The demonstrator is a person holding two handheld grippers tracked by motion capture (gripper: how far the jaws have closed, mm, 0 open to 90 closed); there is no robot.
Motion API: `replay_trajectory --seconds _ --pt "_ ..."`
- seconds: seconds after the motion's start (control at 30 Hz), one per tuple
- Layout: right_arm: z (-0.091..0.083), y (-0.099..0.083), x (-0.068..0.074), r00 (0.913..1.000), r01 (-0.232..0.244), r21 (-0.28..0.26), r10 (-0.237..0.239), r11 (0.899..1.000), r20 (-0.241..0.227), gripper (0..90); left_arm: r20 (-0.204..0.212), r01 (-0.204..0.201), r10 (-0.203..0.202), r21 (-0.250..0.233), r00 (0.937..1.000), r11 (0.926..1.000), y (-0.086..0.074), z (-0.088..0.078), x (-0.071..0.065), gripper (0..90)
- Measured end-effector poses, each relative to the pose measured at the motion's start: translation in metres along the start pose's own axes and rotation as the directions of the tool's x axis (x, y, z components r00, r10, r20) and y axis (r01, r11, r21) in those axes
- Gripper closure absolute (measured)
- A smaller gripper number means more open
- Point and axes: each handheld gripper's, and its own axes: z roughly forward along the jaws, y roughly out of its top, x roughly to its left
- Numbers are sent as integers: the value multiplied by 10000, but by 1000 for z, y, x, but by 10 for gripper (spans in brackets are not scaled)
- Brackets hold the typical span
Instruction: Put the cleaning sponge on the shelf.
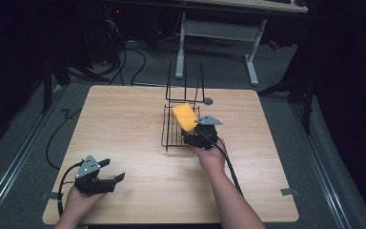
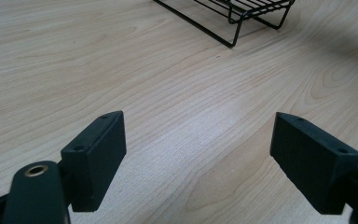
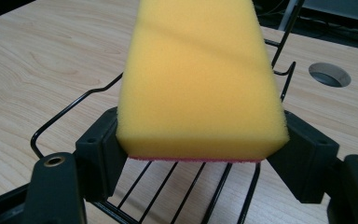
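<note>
Right gripper (image 3: 200, 154) jaws pinch yellow sponge (image 3: 200, 74) at its near end above wire rack (image 3: 74, 107); looks soft, light, squashy; left gripper (image 2: 198, 154) wide open, empty.

Your sponge (image 3: 198, 74) is bright yellow with a thin red-pink layer along its underside. The rack (image 1: 178, 125) is plain black wire. The table (image 1: 124, 124) is pale wood with wavy grain lines. Both your grippers have matte black jaws and a grey top plate.

Sponge (image 1: 185, 116) over wire rack (image 1: 174, 134), mid-table (image 1: 124, 124), toward far edge.
</note>
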Motion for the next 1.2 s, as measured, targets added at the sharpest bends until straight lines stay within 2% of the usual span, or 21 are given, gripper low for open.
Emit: replay_trajectory --seconds 0.37,0.6,0.97,1.2 --pt "16 5 5 9999 -69 253 66 9997 88 265 13 12 -12 -4 10000 10000 0 -1 0 190" --pt "28 1 9 10000 -8 645 1 9979 97 264 18 34 -34 -33 10000 10000 0 -1 1 190" --pt "33 -2 10 9989 107 977 -151 9952 438 258 33 26 -25 -44 10000 10000 0 -1 1 190" --pt "35 -5 10 9994 148 1260 -188 9919 307 254 31 38 -38 -62 10000 10000 0 -1 1 190"
